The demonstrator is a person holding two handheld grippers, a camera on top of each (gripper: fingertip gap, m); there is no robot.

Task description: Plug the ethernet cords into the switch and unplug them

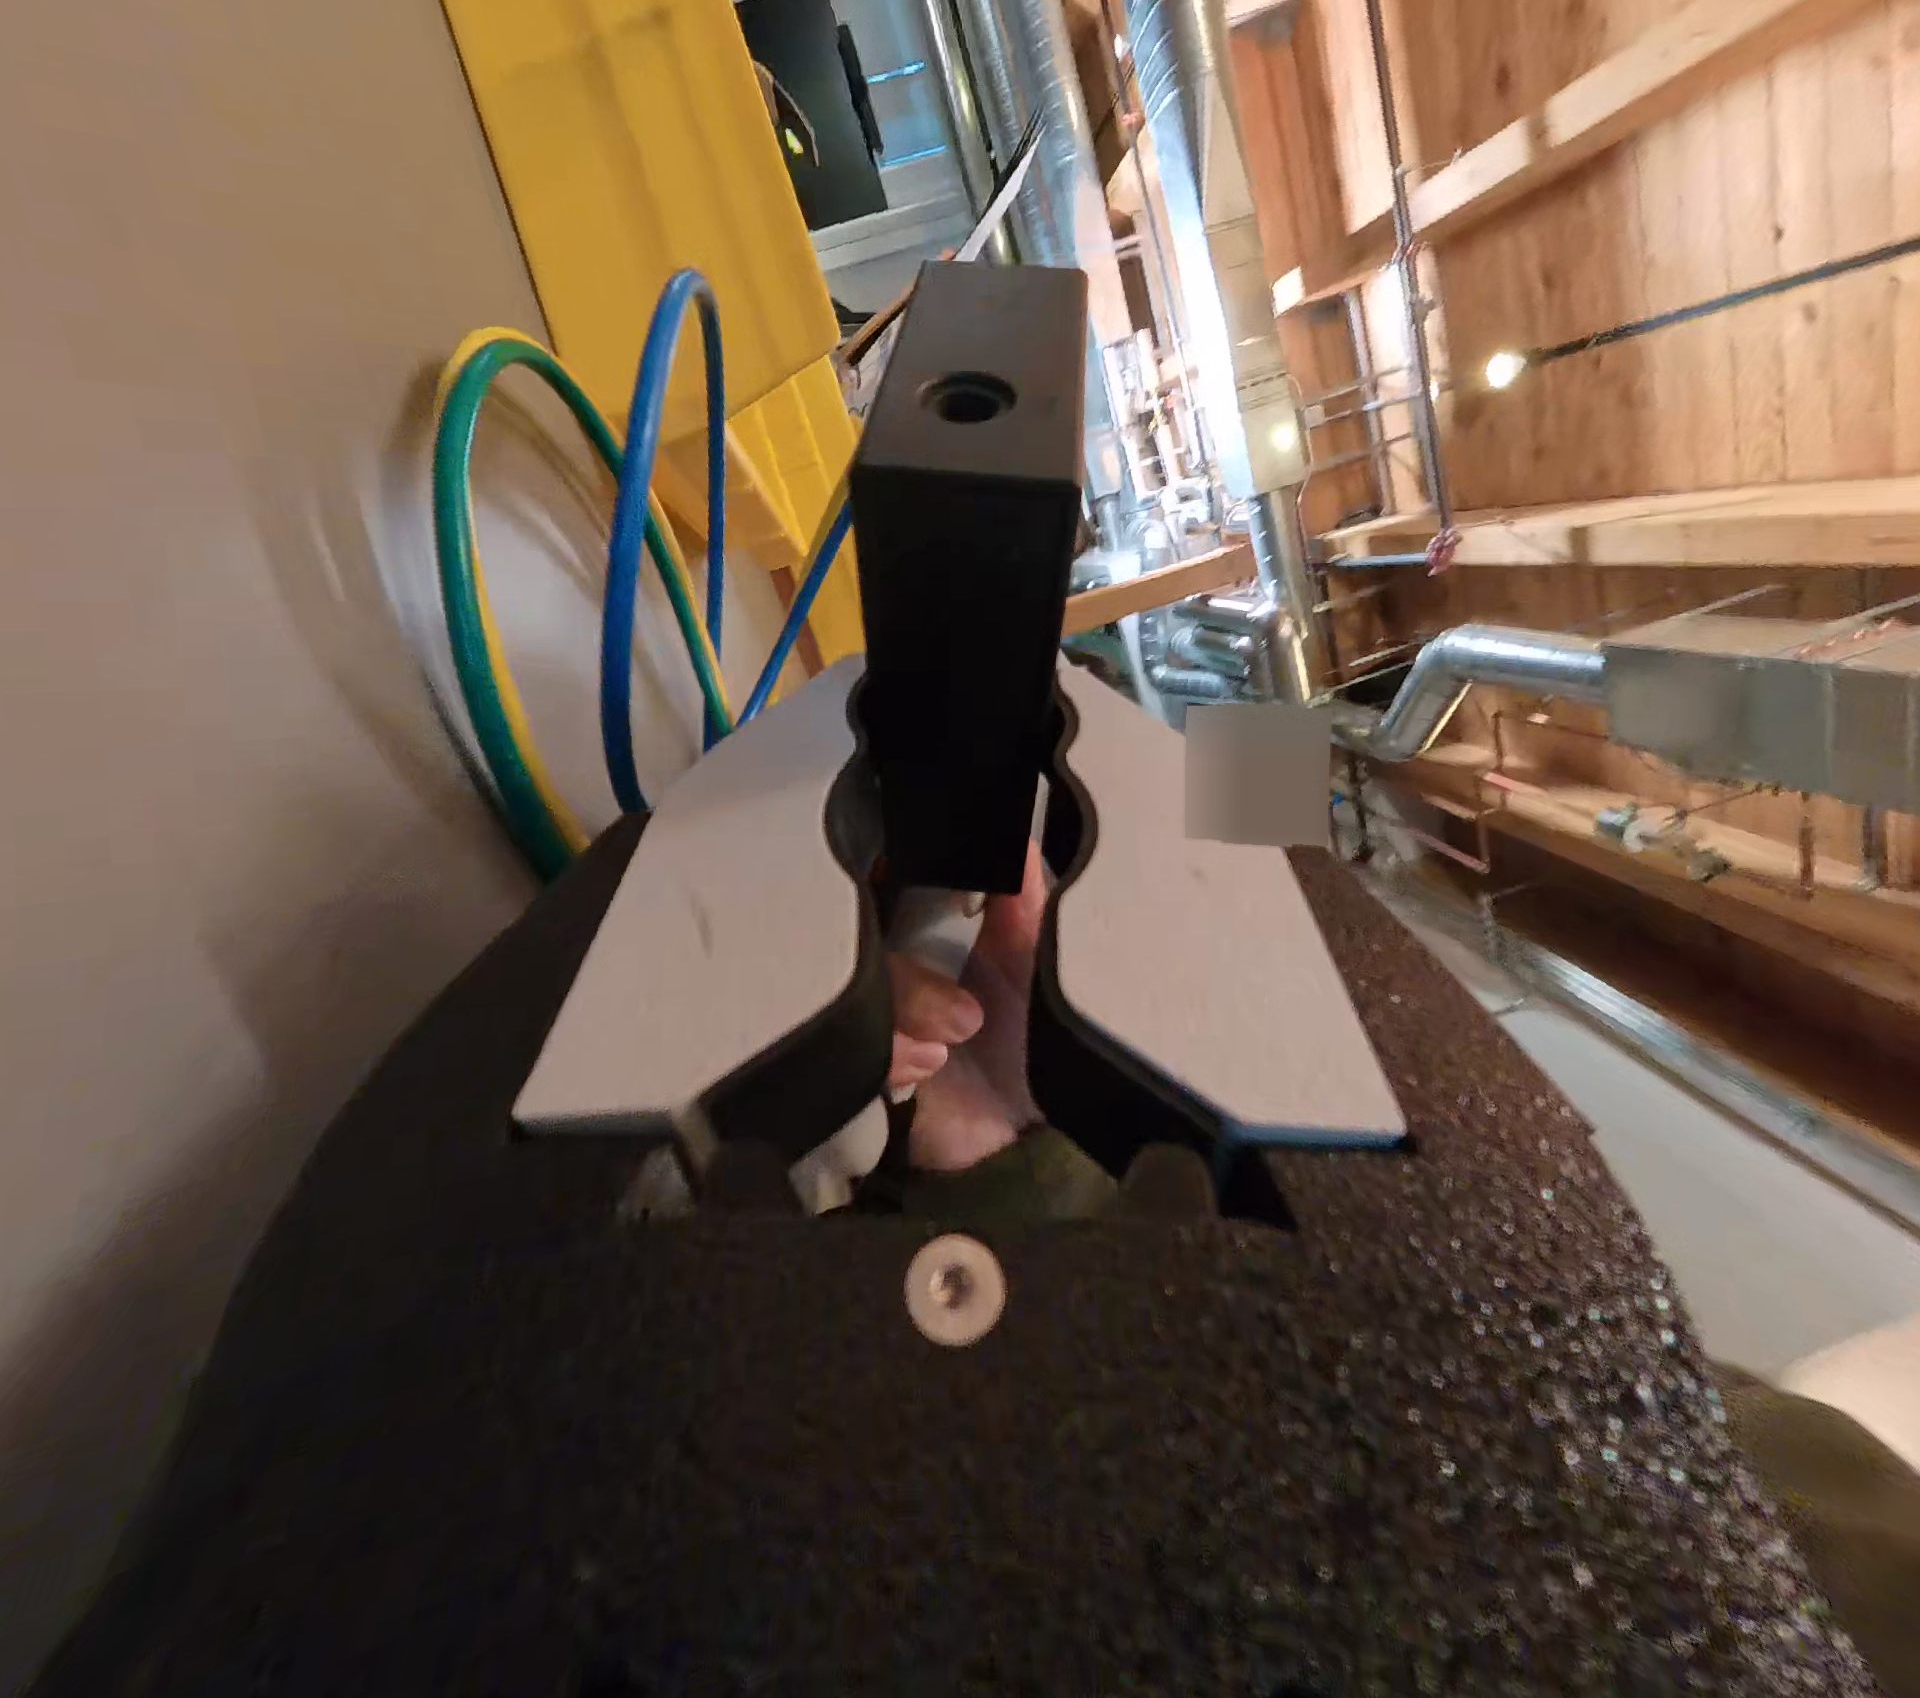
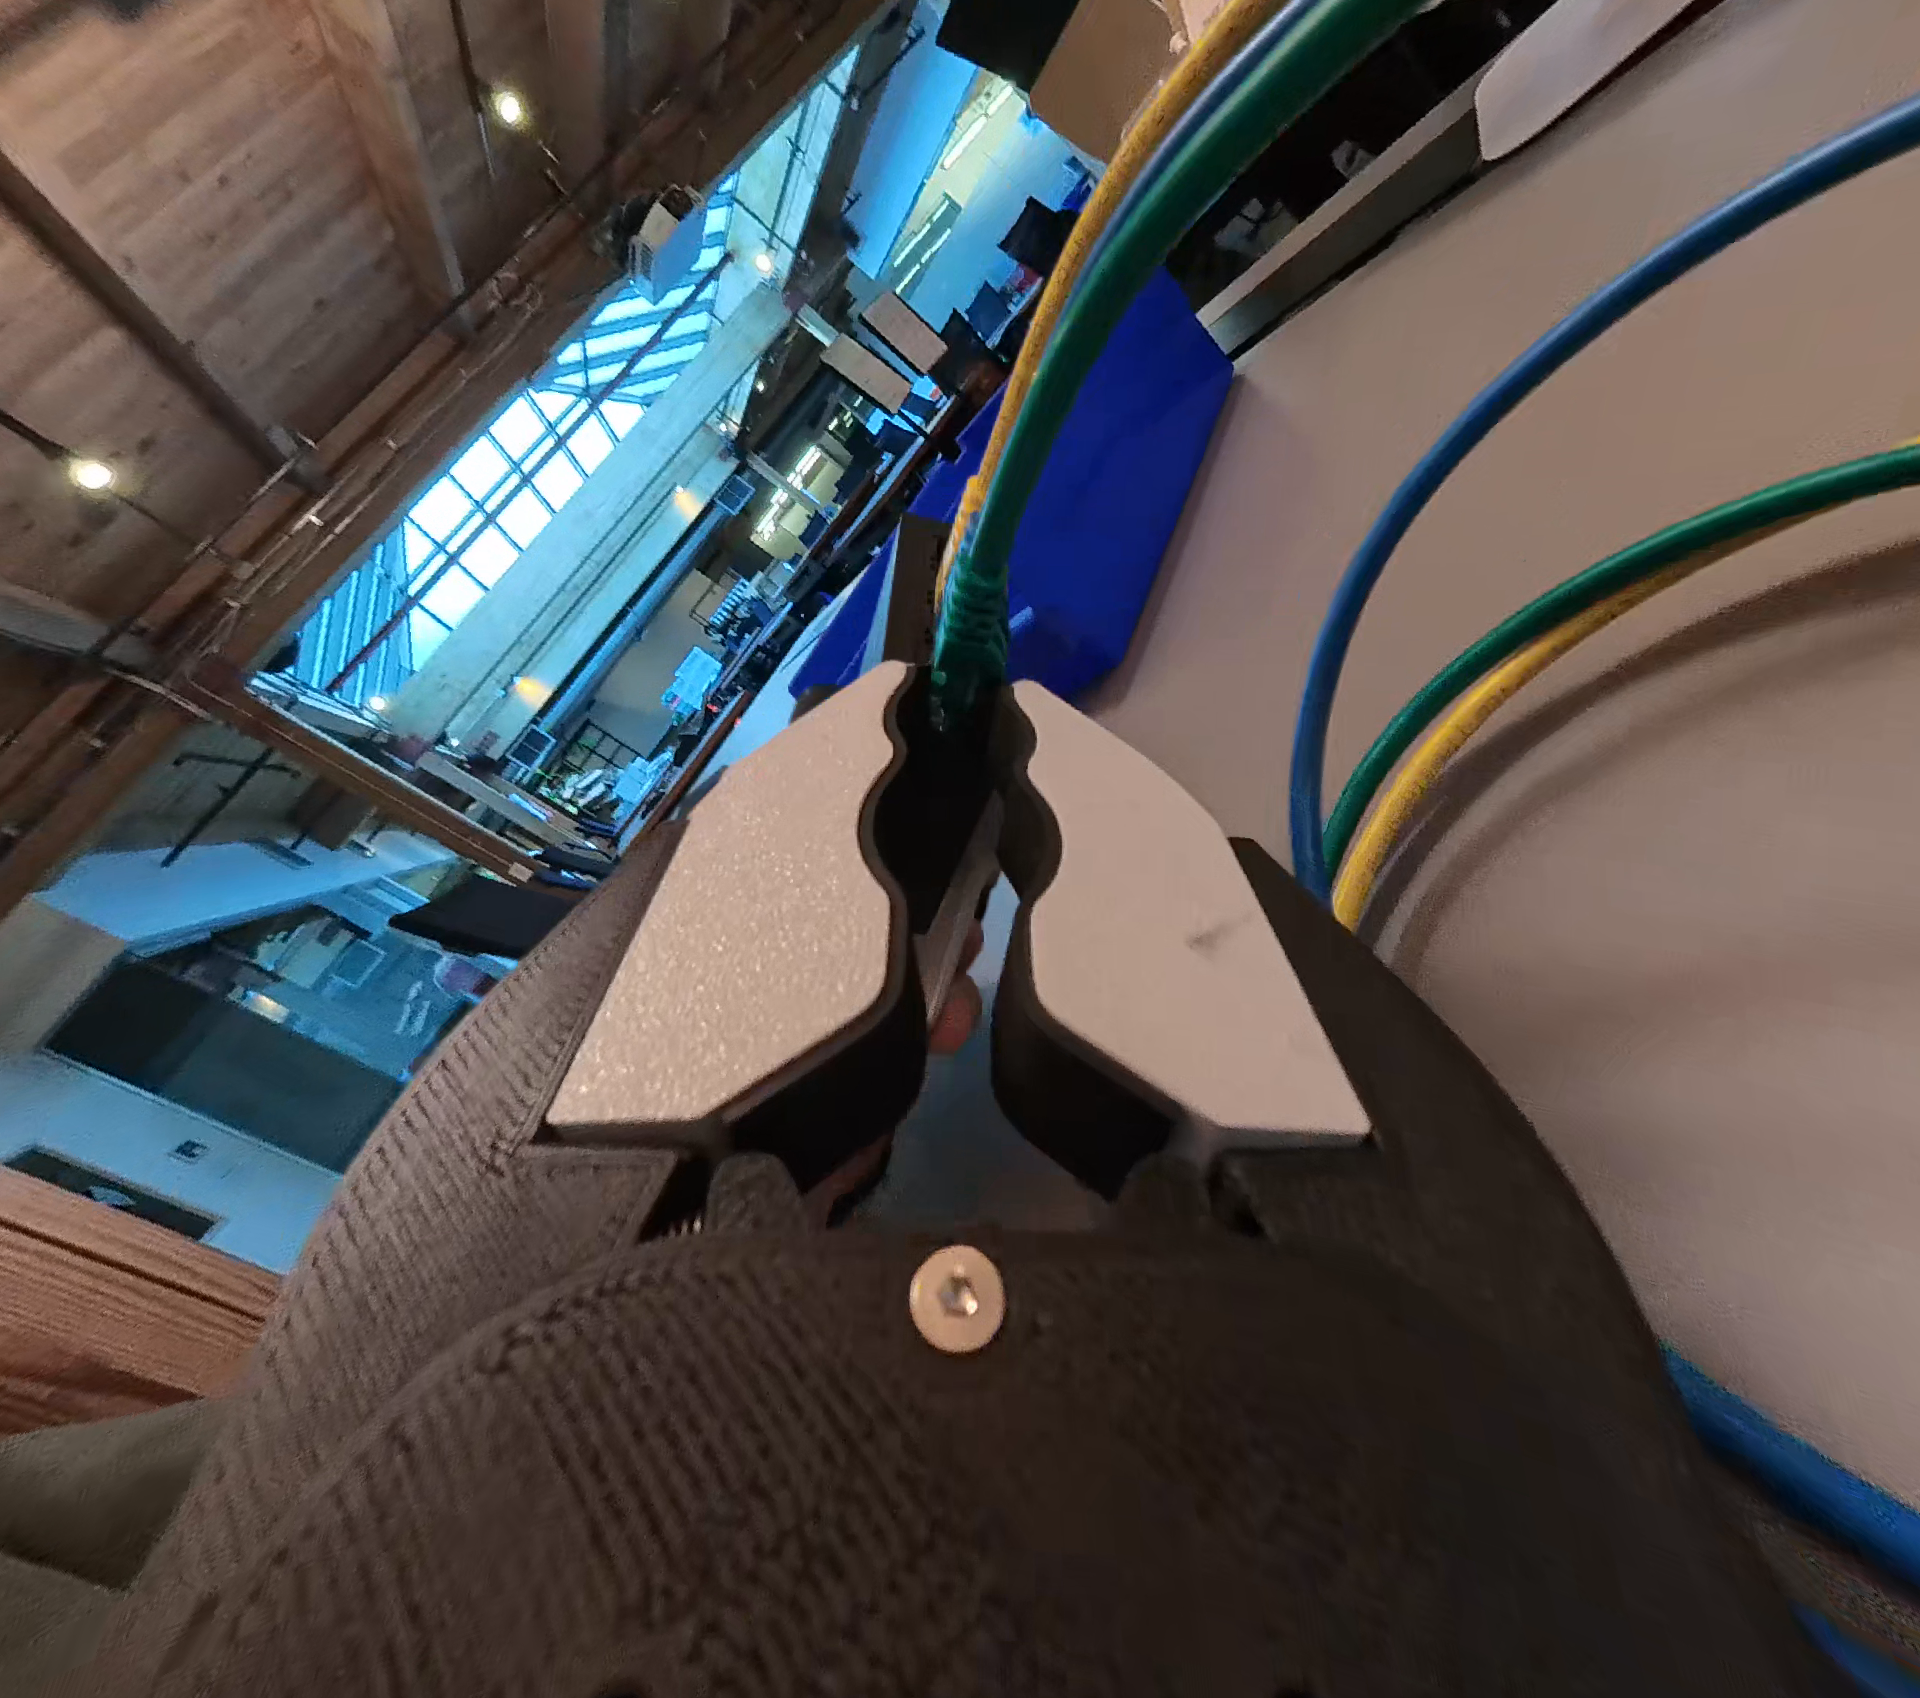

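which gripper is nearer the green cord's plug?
Right. The right gripper is shut on the green cord's plug. The left gripper clamps the black switch, with no plug visible at its tips.

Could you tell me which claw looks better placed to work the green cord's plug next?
Probably the right claw: it pinches the green ethernet cord at its plug, while the left claw grips the black box-shaped switch.

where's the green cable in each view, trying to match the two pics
Left wrist view: green cable loops at left-centre over the pale table, beside a yellow one, left of the black box held by the left gripper.
Right wrist view: it arcs down from the top right to its plug at the tips of the right gripper.
Shared landmark: the blue cable looping beside it.
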